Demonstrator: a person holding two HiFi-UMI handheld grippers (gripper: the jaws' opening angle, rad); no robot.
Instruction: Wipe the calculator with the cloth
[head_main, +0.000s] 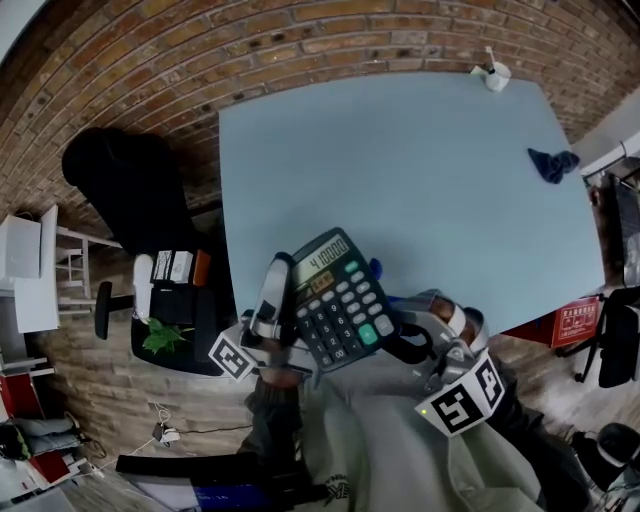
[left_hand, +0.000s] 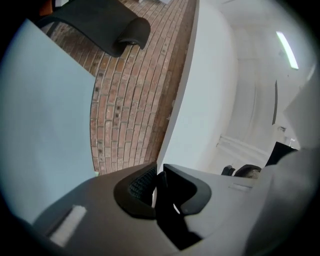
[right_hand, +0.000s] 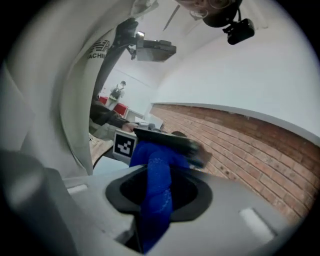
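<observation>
- Left gripper (head_main: 280, 295) clamps the left edge of the dark grey, green-keyed calculator (head_main: 335, 300), raised and tilted above the pale blue tabletop's (head_main: 420, 170) near edge.
- Right gripper (right_hand: 159, 192) pinches the bright blue cloth (right_hand: 156, 170), which touches the calculator's right edge.
- Wiping looks under way; the key face probably remains.
- A crumpled dark rag (head_main: 552, 162) lies near the tabletop's right edge, brickwork (head_main: 200, 50) beyond.

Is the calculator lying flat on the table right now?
No, the calculator is held up off the table, tilted, in the left gripper.
</observation>
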